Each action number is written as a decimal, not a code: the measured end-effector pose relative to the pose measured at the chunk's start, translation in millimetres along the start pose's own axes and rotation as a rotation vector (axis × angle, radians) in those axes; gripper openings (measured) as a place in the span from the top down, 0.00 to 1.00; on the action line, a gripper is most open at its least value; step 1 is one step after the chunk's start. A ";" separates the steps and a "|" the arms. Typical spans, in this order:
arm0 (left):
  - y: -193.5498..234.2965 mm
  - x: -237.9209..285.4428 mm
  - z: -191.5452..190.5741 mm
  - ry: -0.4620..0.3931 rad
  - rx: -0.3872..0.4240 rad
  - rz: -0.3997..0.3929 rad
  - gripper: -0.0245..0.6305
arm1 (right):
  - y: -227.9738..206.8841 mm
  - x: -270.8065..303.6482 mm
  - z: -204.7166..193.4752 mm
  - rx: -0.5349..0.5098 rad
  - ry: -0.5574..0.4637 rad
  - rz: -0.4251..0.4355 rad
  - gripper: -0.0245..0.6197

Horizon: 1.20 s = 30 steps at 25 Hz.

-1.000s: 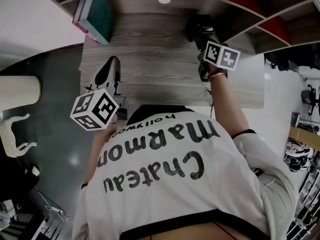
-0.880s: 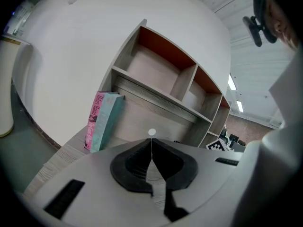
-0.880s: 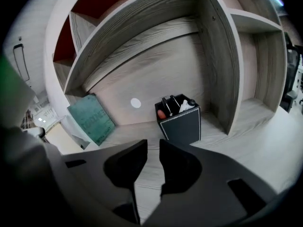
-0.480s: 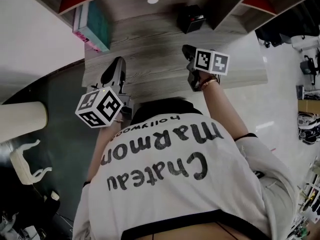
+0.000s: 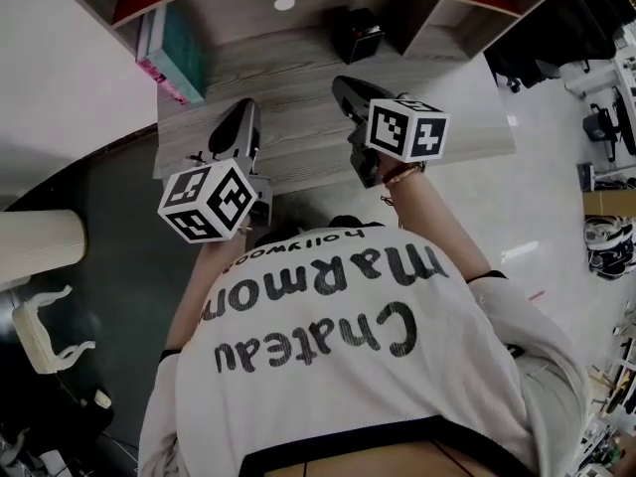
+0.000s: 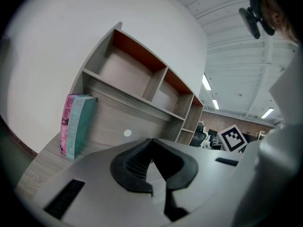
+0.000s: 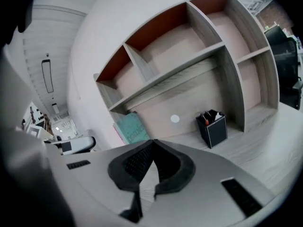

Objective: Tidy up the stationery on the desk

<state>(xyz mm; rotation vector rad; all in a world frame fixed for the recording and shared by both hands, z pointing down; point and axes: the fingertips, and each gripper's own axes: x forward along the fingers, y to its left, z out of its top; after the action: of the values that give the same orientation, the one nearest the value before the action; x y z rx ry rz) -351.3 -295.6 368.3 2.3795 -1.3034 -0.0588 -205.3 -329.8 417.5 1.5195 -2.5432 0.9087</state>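
Note:
A black pen holder [image 5: 355, 33] with several pens in it stands at the back of the wooden desk [image 5: 298, 78], under the shelf; it also shows in the right gripper view [image 7: 212, 129]. My right gripper [image 5: 343, 85] hovers over the desk in front of the holder, apart from it, jaws shut on nothing [image 7: 152, 144]. My left gripper [image 5: 241, 109] is over the desk's left front part, also shut and empty [image 6: 150, 143]. No loose stationery shows on the desk.
Teal and pink books [image 5: 171, 53] lean at the desk's back left [image 6: 75, 124]. A shelf unit [image 7: 189, 46] with open compartments rises behind the desk. A white round disc [image 7: 175, 119] sits on the back panel. The person's white shirt [image 5: 328, 336] fills the lower head view.
My right gripper has drawn back from the pen holder toward the front of the desk. The left gripper has shifted slightly up the picture; the head view has tilted.

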 end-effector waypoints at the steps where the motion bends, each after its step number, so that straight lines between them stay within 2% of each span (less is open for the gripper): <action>1: -5.2 -0.3 1.4 -0.003 0.016 0.002 0.94 | 3.4 -5.0 7.2 -0.015 -0.024 0.004 0.94; 5: -26.5 -2.6 13.5 -0.047 0.053 0.031 0.94 | 8.6 -27.2 33.8 -0.033 -0.117 0.019 0.94; 8: -41.5 -4.4 12.4 -0.072 0.047 0.054 0.94 | 8.1 -44.5 45.1 -0.117 -0.152 0.014 0.94; 12: -66.1 -3.9 0.3 -0.078 0.043 0.070 0.94 | -0.2 -66.3 40.5 -0.214 -0.135 0.011 0.94; 24: -123.0 -27.7 -51.7 -0.066 0.028 0.117 0.94 | -16.8 -119.5 4.6 -0.262 -0.075 0.071 0.95; 30: -142.8 -47.8 -65.6 -0.079 0.021 0.159 0.94 | -14.5 -142.9 -8.2 -0.280 -0.056 0.110 0.95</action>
<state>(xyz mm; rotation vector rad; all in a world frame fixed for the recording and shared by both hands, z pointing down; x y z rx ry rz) -249.0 -167.1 365.3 2.3036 -1.5328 -0.0931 -121.4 -217.4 384.9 1.3537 -2.6771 0.4952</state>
